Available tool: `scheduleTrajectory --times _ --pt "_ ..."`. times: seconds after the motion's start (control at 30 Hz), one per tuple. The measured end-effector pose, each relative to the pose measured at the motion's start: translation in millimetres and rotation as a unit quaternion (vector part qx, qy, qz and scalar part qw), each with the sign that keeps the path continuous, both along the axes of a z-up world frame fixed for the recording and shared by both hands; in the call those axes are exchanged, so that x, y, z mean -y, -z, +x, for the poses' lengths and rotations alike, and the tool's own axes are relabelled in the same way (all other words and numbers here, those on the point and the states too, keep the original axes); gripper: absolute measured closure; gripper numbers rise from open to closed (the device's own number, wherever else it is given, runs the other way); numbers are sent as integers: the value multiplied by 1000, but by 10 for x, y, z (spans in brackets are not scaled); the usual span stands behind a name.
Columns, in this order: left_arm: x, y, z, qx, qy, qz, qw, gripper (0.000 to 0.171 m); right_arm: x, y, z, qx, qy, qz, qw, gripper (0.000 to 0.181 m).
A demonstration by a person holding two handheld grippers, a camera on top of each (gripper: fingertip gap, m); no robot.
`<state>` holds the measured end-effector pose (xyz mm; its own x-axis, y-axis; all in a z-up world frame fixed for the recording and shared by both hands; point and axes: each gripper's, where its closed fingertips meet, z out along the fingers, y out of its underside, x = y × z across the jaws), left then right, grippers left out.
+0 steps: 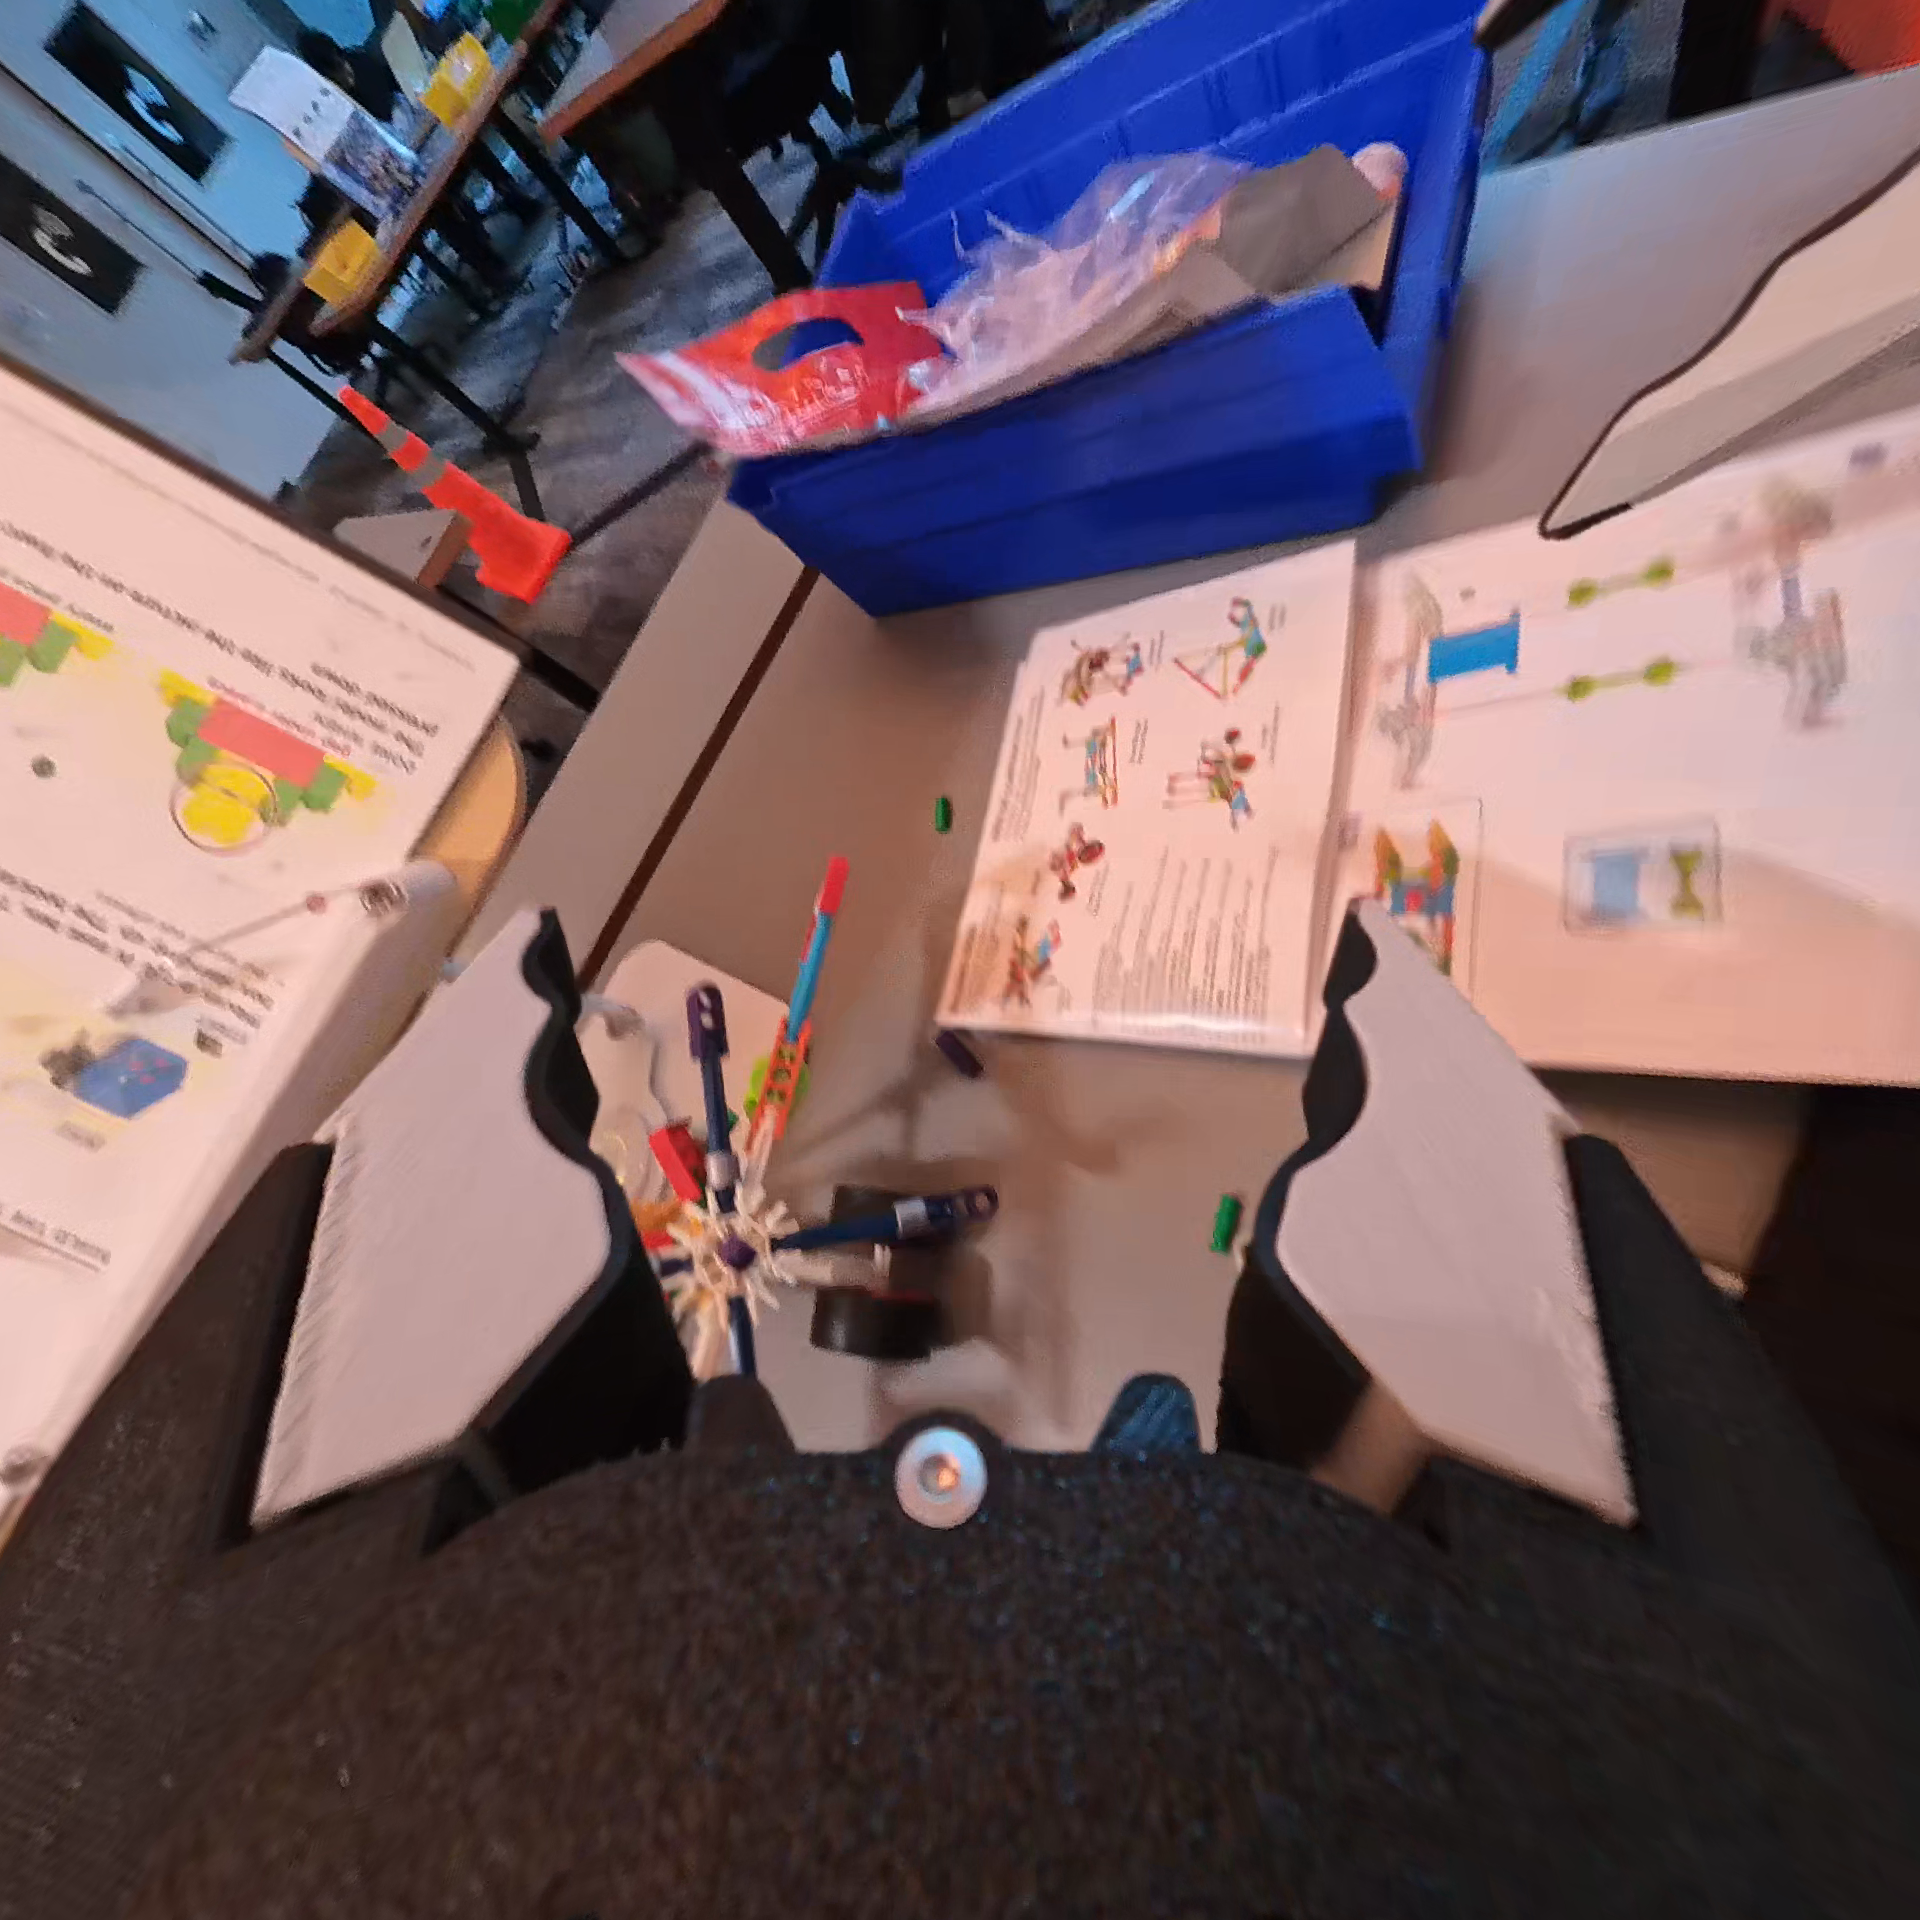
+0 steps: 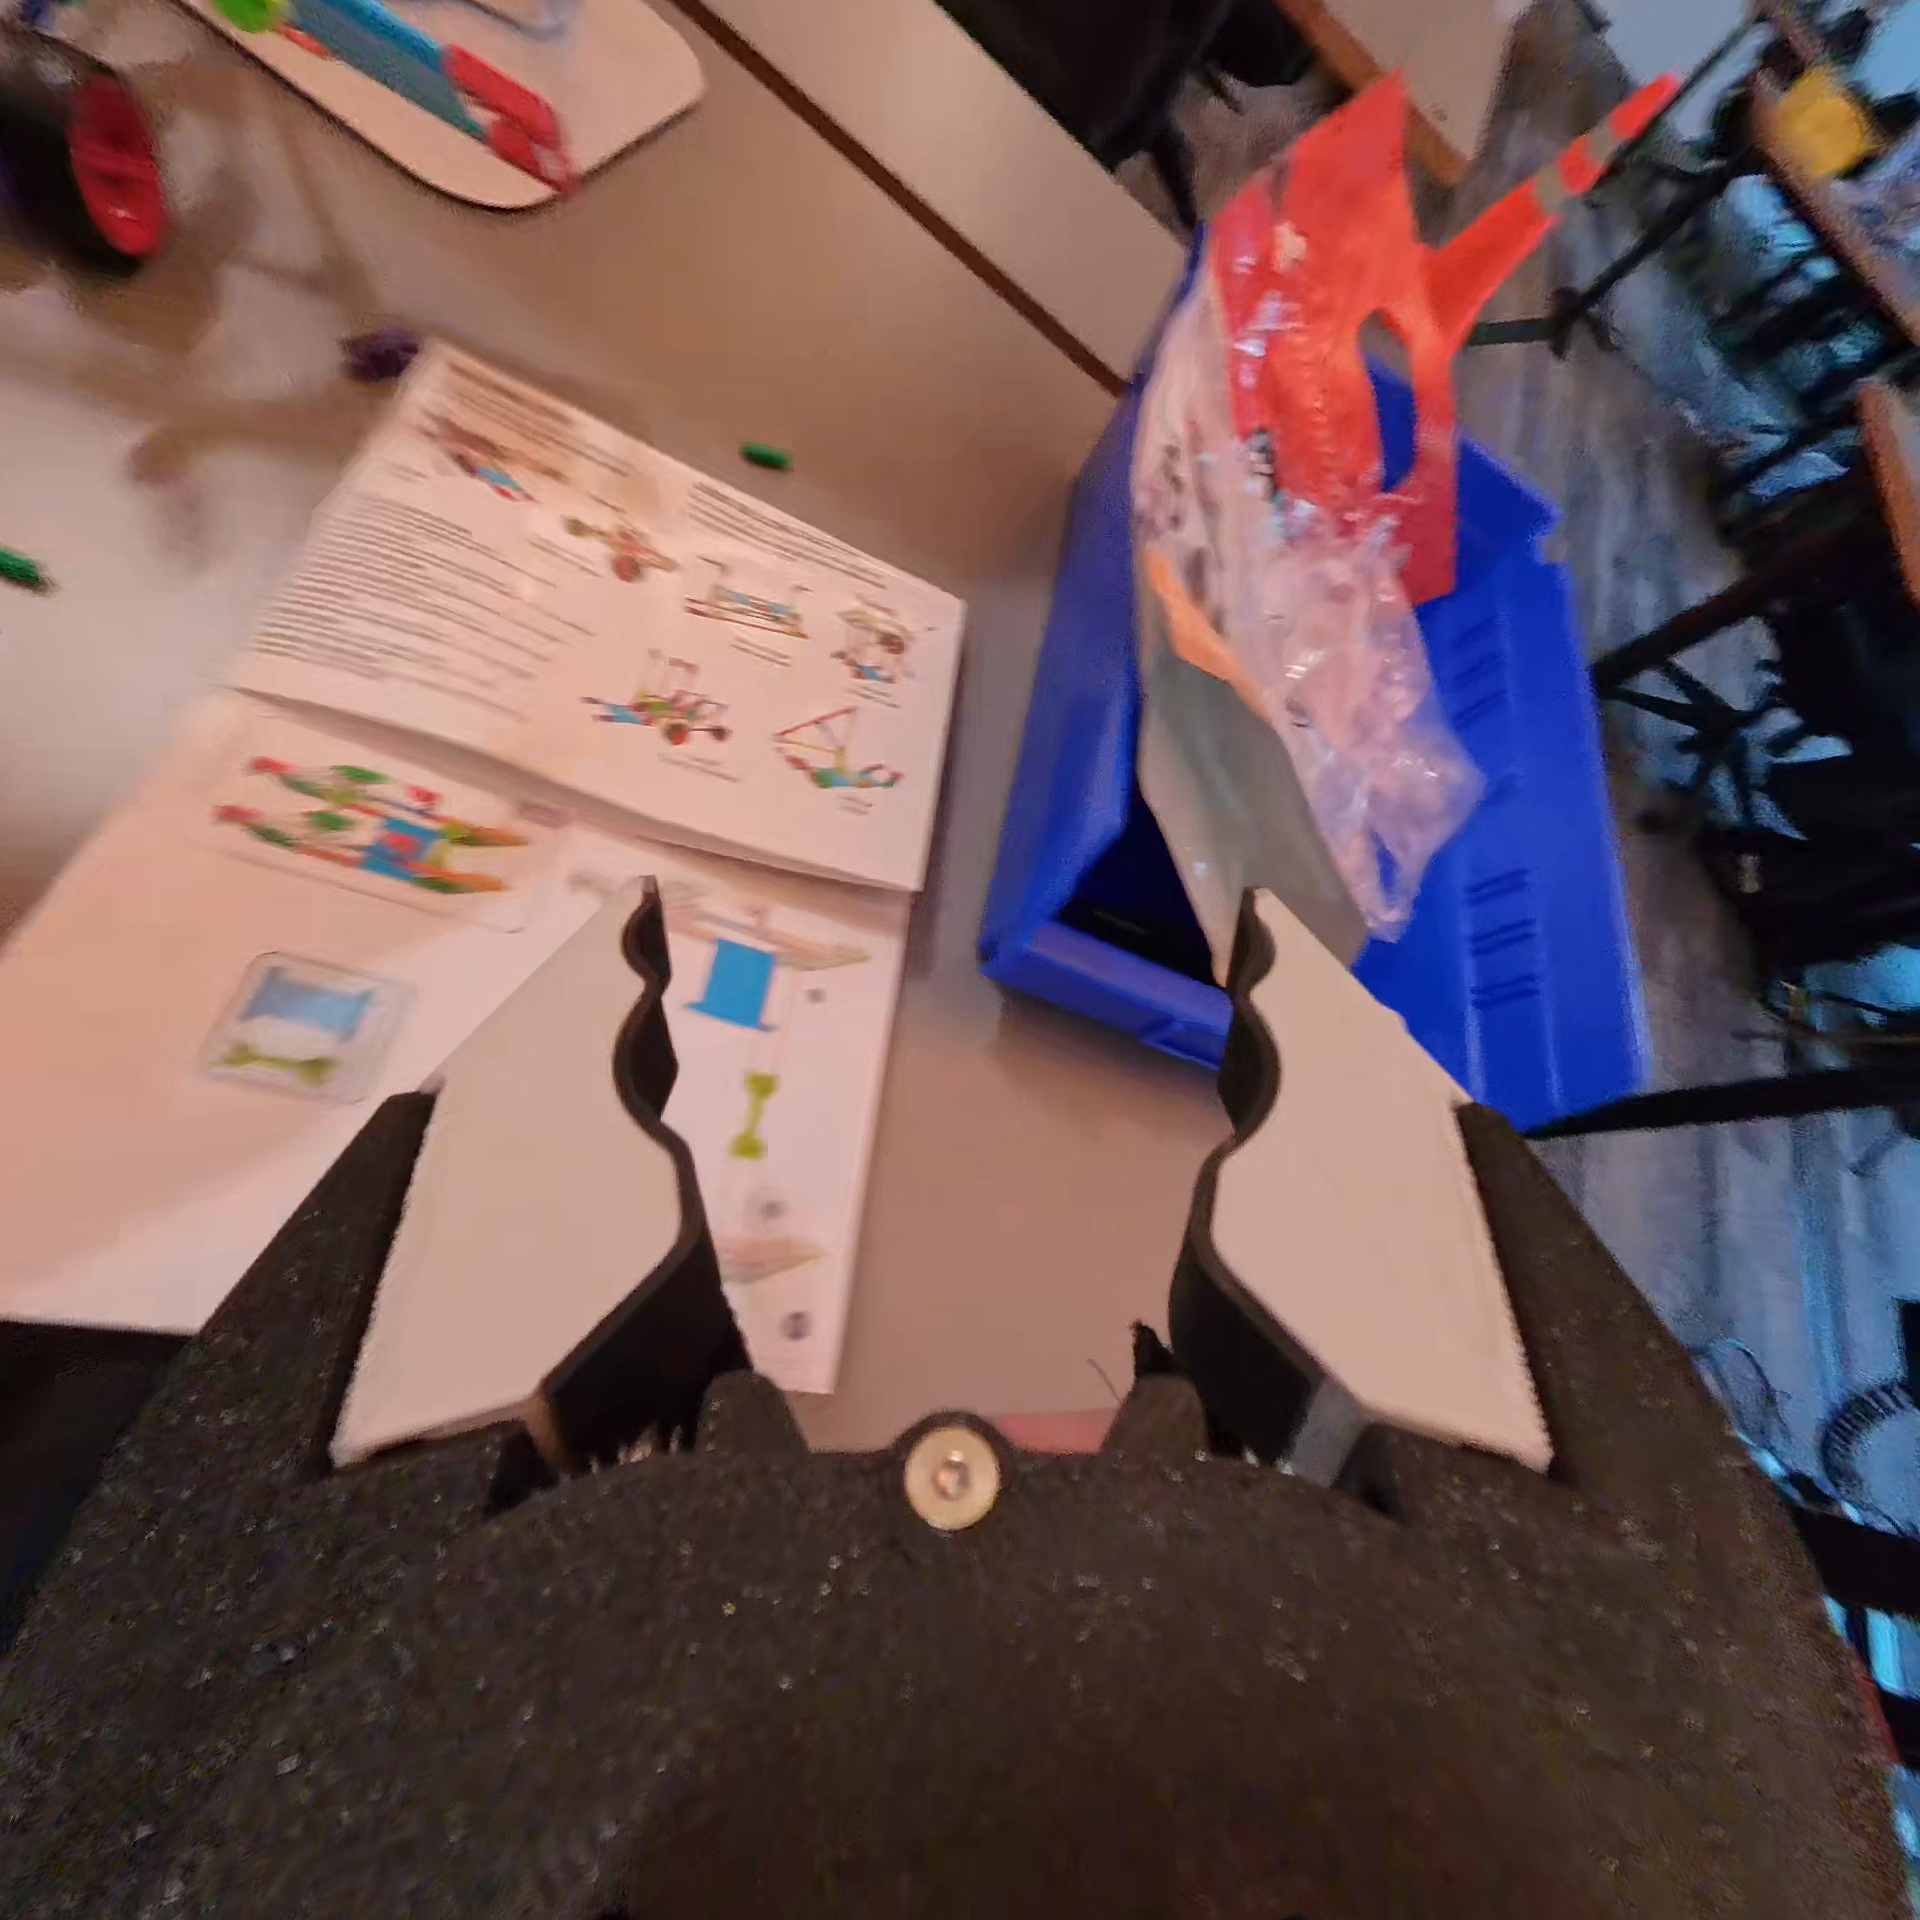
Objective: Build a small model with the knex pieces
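My left gripper [image 1: 951, 925] is open and empty above the grey table [image 1: 883, 727]. Below it, near its left finger, lies a rod-and-connector toy model [image 1: 743, 1236] with a white hub, blue rods and a black wheel [image 1: 883, 1309]. Two small green pieces [image 1: 1226, 1224] [image 1: 942, 812] and a purple piece [image 1: 958, 1051] lie loose nearby. My right gripper [image 2: 951, 899] is open and empty, hovering over an open instruction booklet [image 2: 623, 665] and the near end of a blue bin [image 2: 1507, 831]. The bin holds a clear plastic bag with a red header [image 2: 1320, 343].
The booklet [image 1: 1153, 821] and blue bin [image 1: 1091, 478] also show in the left wrist view. A printed sheet with block pictures [image 1: 156, 831] lies at the left. A white board [image 2: 520, 114] carries more toy parts. The table edge, floor and other desks lie beyond. From the left gripper's tips to the purple piece [image 1: 958, 1051] is close to 20 centimetres. It is also in sight in the right wrist view [image 2: 398, 361].
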<state>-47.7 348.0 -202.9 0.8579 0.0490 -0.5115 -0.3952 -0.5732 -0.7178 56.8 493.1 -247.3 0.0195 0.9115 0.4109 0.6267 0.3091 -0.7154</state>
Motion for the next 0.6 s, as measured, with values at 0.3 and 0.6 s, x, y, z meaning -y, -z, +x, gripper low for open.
scheduleTrajectory --times 0.3,0.6 --pt "1017 627 -181 137 -34 -65 988 61 853 508 -516 64 -109 -137 983 62" --pt "1559 1478 -683 238 -94 -120 959 76 1044 1199 -926 148 -101 -176 968 63"
